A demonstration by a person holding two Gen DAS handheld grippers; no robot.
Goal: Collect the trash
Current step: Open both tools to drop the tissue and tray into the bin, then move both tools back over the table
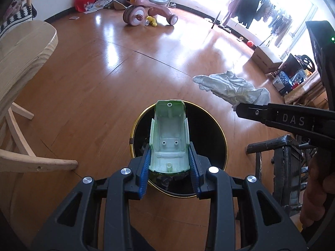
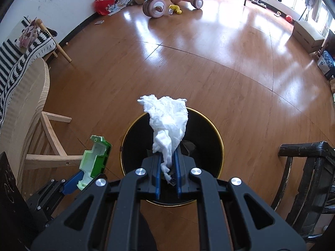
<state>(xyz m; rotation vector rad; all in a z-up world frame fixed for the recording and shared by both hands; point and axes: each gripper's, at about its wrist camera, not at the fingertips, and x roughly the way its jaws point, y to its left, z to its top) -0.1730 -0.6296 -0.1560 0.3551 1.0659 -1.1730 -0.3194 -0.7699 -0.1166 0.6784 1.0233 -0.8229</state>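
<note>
Left wrist view shows the left gripper (image 1: 170, 156) clamped on a pale green plastic toy shell (image 1: 169, 138), a hollow moulded body with screw posts, held by its sides between the ribbed blue pads (image 1: 146, 167) and poised directly over the round black bin (image 1: 211, 133) with its thin gold rim. Right wrist view shows the right gripper (image 2: 168, 167) pinched tight on a crumpled white tissue (image 2: 167, 123), soft and creased, its loose bulk standing out beyond the fingertips above the same bin. Both pieces appear ready for the drop: each gripper need only spread its fingers, the stiff shell likely falling cleanly, the light tissue perhaps clinging to a pad.
</note>
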